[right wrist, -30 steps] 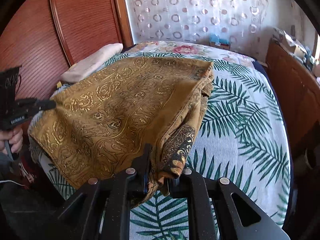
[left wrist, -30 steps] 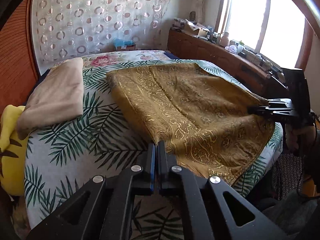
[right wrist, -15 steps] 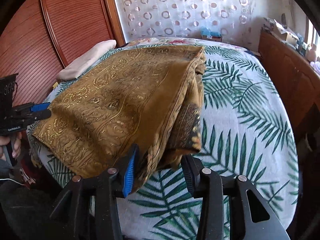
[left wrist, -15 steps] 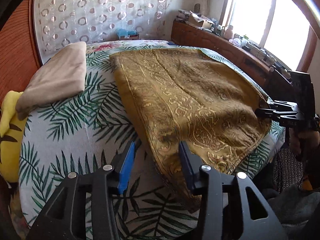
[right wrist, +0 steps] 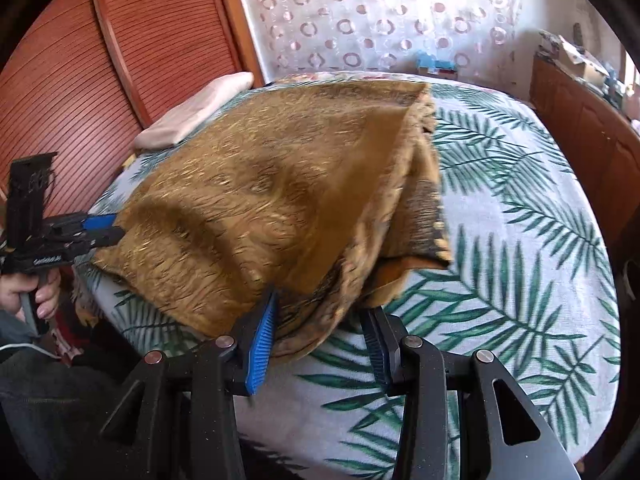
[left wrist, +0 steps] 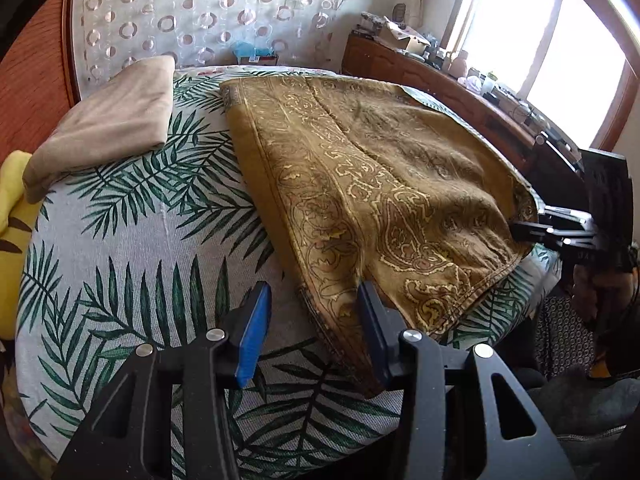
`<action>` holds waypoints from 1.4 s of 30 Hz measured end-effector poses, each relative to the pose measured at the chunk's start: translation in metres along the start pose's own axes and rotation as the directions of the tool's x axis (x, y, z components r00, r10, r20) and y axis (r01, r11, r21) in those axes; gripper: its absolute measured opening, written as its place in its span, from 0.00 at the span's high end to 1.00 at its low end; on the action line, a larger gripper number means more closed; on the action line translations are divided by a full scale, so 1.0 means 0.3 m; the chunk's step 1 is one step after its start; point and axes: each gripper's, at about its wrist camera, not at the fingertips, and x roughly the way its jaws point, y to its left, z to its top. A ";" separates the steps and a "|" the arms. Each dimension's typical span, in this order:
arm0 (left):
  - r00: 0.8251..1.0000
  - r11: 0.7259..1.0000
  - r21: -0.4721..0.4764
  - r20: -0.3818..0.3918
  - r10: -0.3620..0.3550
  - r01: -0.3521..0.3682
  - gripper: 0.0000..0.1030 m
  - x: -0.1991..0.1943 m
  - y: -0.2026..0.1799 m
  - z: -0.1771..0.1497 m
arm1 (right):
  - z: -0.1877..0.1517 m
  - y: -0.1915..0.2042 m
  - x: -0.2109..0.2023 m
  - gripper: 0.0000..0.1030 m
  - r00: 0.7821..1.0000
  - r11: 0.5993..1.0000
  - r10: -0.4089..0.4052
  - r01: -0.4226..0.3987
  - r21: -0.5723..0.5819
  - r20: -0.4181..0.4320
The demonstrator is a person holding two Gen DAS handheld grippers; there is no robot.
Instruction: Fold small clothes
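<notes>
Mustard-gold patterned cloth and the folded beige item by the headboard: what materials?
Mustard-gold patterned cloth: looks like thin woven fabric, matte, with a paisley pattern; it drapes and creases softly. Folded beige item: probably a thicker, plush textile, judging by its rounded fold edges. Fibre cannot be told for either.

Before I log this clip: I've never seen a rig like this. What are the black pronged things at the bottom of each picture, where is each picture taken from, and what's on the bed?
Those are hand-held tongs, one per hand, each with a fisheye camera looking along its two fingers. One picture is from the left tongs, the other from the right tongs; each also shows the other tongs at its side edge. Both are open and hold nothing. Each pair straddles a near corner of the mustard-gold patterned cloth, which lies folded on the palm-leaf printed bedspread. The right view is blurred, so whether the fingers touch the cloth there is unclear. A folded beige cloth sits further back, near the reddish wooden headboard.
</notes>
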 end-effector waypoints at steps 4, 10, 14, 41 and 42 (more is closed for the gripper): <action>0.999 0.999 0.010 -0.009 -0.044 0.044 0.72 -0.006 -0.010 -0.007 | -0.001 0.009 0.005 0.77 1.000 1.000 0.013 -0.013 -0.001 -0.001; 0.991 0.992 -0.011 0.049 -0.121 0.122 0.95 -0.065 -0.018 0.031 | 0.013 -0.009 -0.030 0.96 0.994 0.997 0.078 -0.080 0.023 0.074; 0.978 0.990 -0.015 0.155 -0.138 0.142 0.95 -0.158 -0.024 0.131 | 0.074 -0.012 -0.093 0.96 0.984 0.994 0.104 -0.106 0.005 0.145; 0.986 0.992 -0.113 0.162 -0.033 0.051 0.95 0.207 0.183 0.691 | 0.797 -0.237 0.209 0.87 0.989 0.996 -0.053 0.063 -0.068 0.139; 0.988 0.992 -0.118 0.151 -0.033 0.051 0.95 0.224 0.188 0.691 | 0.809 -0.238 0.204 0.73 0.990 0.995 -0.055 0.065 -0.074 0.131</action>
